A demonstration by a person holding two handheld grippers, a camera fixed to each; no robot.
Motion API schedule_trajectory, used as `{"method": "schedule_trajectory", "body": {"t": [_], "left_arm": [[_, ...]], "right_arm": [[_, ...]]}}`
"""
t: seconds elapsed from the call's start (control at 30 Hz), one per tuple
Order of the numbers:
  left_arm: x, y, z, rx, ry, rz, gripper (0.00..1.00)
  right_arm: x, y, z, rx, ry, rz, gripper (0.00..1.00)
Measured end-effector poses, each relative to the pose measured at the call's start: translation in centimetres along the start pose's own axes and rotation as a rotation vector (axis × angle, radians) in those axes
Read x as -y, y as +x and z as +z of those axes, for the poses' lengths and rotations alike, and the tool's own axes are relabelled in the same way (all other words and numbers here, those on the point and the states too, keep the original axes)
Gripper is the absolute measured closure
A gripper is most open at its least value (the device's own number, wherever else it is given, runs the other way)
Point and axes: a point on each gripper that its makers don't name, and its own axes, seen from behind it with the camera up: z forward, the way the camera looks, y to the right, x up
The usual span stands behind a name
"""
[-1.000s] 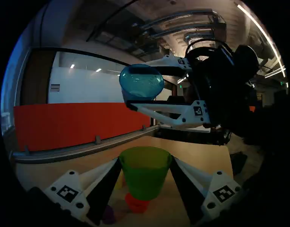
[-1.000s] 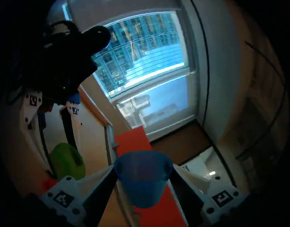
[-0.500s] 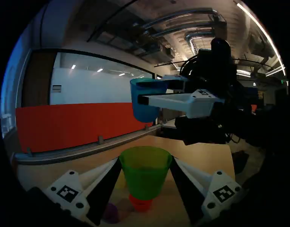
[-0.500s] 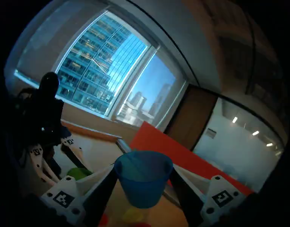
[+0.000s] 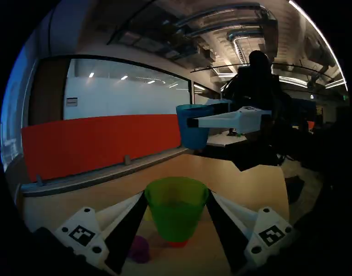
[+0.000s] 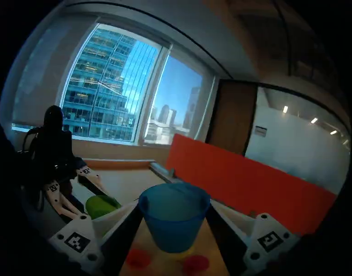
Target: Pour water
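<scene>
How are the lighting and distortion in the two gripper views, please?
Right gripper view: bright window backlights the scene; blue cup sharp. Left gripper view: dim room, ceiling strip light glares, fisheye bows the orange panel, green cup sharp.

Right tongs clamp an upright blue cup.

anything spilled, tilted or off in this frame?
Nothing stands out. The green cup sits upright in the left tongs, and the blue cup sits upright in the right tongs. No puddle or drips are visible on the table, though the light is dim.
</scene>
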Motion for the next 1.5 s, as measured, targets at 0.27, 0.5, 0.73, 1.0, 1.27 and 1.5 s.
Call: {"method": "schedule_trajectory", "body": {"t": [0.27,0.5,0.73,1.0,1.27,1.5], "left_arm": [[0.5,-3.7,-0.2,0.078,0.01,-0.014,0.12],[0.7,-6.4,-0.1,0.14,0.01,-0.031,0.12],[0.1,-8.9,0.0,0.204,-0.008,-0.033,0.12],[-0.7,-12.1,0.0,0.284,-0.032,-0.035,0.12],[-1.6,-14.6,0.1,0.339,-0.049,-0.043,0.12],[-1.9,-16.9,0.2,0.382,-0.053,-0.035,0.12]], "right_arm": [[-1.3,-5.3,-1.0,0.077,0.007,0.071,0.1],[-1.5,-8.8,-1.5,0.132,0.028,0.119,0.09],[-1.6,-12.3,-1.8,0.184,0.045,0.155,0.09],[-1.7,-15.6,-1.8,0.237,0.06,0.178,0.09],[-1.6,-18.6,-1.6,0.294,0.077,0.182,0.09],[-1.4,-20.5,-1.3,0.329,0.088,0.175,0.09]]}}
